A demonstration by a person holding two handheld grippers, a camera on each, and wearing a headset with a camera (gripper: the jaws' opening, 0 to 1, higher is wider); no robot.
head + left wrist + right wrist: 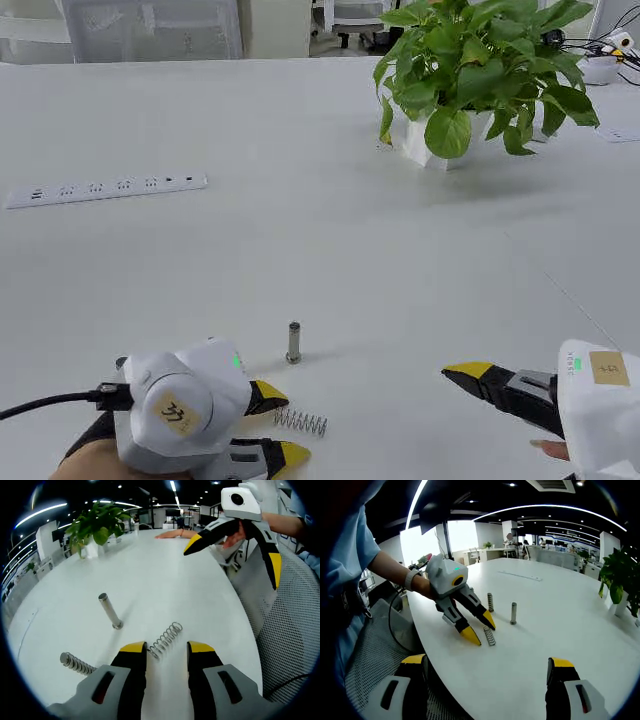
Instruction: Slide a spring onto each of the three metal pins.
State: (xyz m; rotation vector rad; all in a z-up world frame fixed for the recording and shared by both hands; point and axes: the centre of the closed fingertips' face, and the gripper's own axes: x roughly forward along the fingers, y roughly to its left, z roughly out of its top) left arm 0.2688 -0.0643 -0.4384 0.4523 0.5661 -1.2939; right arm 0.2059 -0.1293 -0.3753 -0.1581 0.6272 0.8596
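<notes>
Left gripper (166,650) parted and empty, jaws straddling the loose spring (165,639) lying flat on the surface (400,280), near the bare upright pin (293,342). Right gripper (487,661) wide open, empty, well apart. Looks light, springy, apt to roll or squirt free; best pinched gently mid-coil. Ample bare room ahead; surface edge close on the near side.

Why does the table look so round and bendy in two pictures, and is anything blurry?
Left gripper view: the fisheye lens bends the table into a curve, yet the spring is sharp. Right gripper view: same bending, and the window glares white. Head view: straight edges, soft even light, a faint shadow beside the pin.
</notes>
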